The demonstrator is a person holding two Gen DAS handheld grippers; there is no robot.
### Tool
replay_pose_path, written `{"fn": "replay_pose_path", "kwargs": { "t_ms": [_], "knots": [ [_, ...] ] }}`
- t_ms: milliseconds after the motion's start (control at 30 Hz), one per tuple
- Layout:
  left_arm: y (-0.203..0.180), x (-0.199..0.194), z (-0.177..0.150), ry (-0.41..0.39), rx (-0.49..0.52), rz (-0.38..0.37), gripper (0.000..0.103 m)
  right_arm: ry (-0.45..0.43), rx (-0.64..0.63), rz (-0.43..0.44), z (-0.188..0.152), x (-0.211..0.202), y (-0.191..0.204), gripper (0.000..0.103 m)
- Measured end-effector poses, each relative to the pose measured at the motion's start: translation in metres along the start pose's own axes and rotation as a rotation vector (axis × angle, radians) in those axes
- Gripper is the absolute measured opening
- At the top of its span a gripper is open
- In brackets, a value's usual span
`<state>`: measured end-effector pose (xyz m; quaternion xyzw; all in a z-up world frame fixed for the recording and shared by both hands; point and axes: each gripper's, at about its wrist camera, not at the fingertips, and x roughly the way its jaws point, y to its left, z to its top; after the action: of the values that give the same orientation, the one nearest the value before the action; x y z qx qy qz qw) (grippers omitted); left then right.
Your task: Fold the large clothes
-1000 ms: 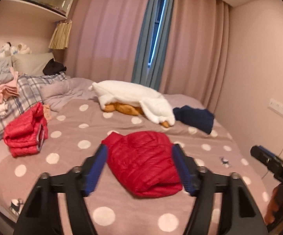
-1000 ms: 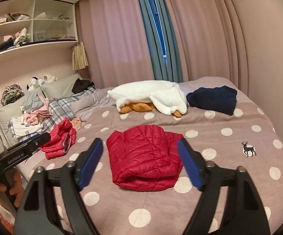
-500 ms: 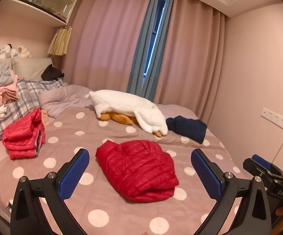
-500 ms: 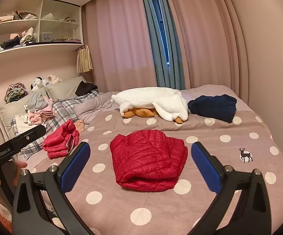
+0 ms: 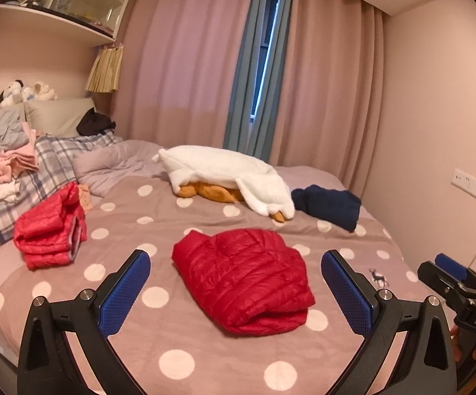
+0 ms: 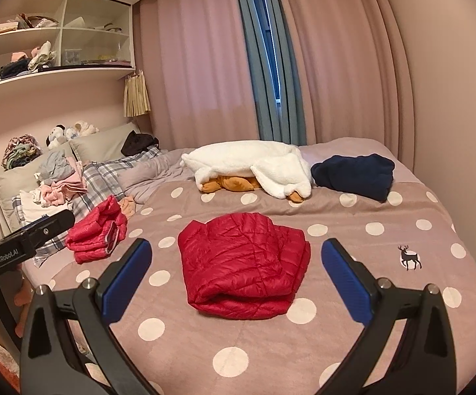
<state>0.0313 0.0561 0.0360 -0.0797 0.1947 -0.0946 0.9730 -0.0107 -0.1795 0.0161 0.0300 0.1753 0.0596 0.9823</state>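
Observation:
A red quilted jacket [image 5: 242,278] lies folded in a bundle on the polka-dot bedspread [image 5: 178,339]; it also shows in the right wrist view [image 6: 242,271]. My left gripper [image 5: 236,291] is open and empty, held back from the jacket over the bed's near edge. My right gripper [image 6: 236,281] is open and empty too, also short of the jacket. Each gripper shows at the edge of the other's view.
A second folded red jacket [image 5: 52,227] sits at the bed's left. A white fleece over an orange garment [image 5: 228,172] and a navy garment [image 5: 330,204] lie farther back. Loose clothes [image 5: 4,161] pile on pillows at left. Curtains and a wall close the far side.
Both grippers have opened wide and pulled back from the red jacket, which now lies free on the bed. The views have risen a little.

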Motion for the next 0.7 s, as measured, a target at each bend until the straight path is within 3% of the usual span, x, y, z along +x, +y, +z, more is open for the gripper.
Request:
{"fn": "replay_pose_path", "kwargs": {
  "t_ms": [700],
  "knots": [
    [-0.0043, 0.0089, -0.0036, 0.041, -0.025, -0.049, 0.103, 0.015, -0.035, -0.043, -0.0003, 0.0061, 0.0064, 0.103]
  ]
}}
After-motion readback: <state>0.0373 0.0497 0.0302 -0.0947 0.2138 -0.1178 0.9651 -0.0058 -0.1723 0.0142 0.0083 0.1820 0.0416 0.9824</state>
